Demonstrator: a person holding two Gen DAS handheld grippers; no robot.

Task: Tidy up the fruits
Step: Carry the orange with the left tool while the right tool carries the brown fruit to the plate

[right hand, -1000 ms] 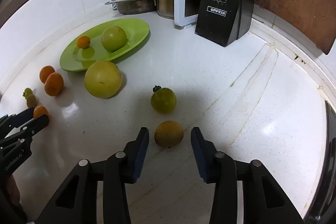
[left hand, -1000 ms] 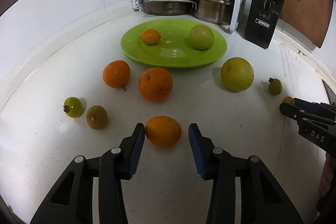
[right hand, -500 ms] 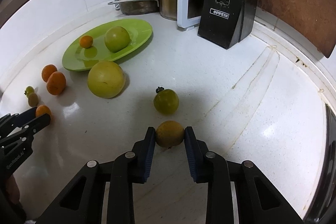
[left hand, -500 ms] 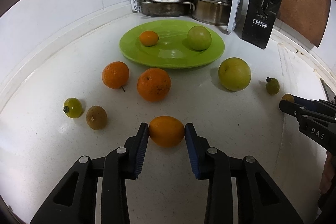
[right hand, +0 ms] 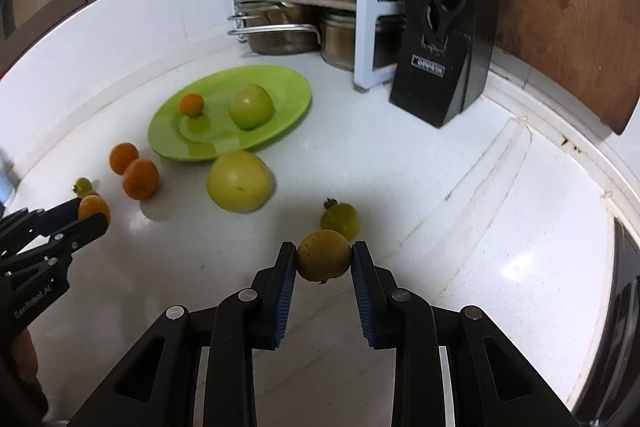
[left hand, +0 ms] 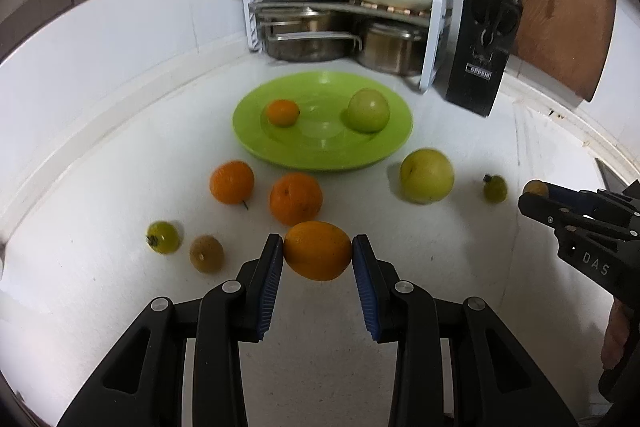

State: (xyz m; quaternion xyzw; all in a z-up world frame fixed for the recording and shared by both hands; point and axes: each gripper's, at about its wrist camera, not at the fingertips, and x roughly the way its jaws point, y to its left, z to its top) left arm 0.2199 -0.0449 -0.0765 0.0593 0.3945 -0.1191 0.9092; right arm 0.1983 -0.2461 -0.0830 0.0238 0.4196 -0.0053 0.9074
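My left gripper (left hand: 318,253) is shut on an oval orange fruit (left hand: 317,250) and holds it just above the white counter. My right gripper (right hand: 323,257) is shut on a small brownish-yellow fruit (right hand: 323,255), also lifted. A green plate (left hand: 320,147) behind holds a small orange (left hand: 282,112) and a green apple (left hand: 368,110). On the counter lie two oranges (left hand: 232,182) (left hand: 295,197), a large yellow-green fruit (left hand: 426,175), two small green tomatoes (left hand: 163,237) (left hand: 495,189) and a brown kiwi-like fruit (left hand: 206,253).
A pot rack (left hand: 340,23) with pans and a cream pot stands in the back corner. A black knife block (left hand: 482,55) stands to its right, beside a wooden board (left hand: 560,3). A sink edge (right hand: 624,267) lies at the far right.
Both grippers have closed on their fruits and lifted them off the counter. Both views have risen and tilted up a little.
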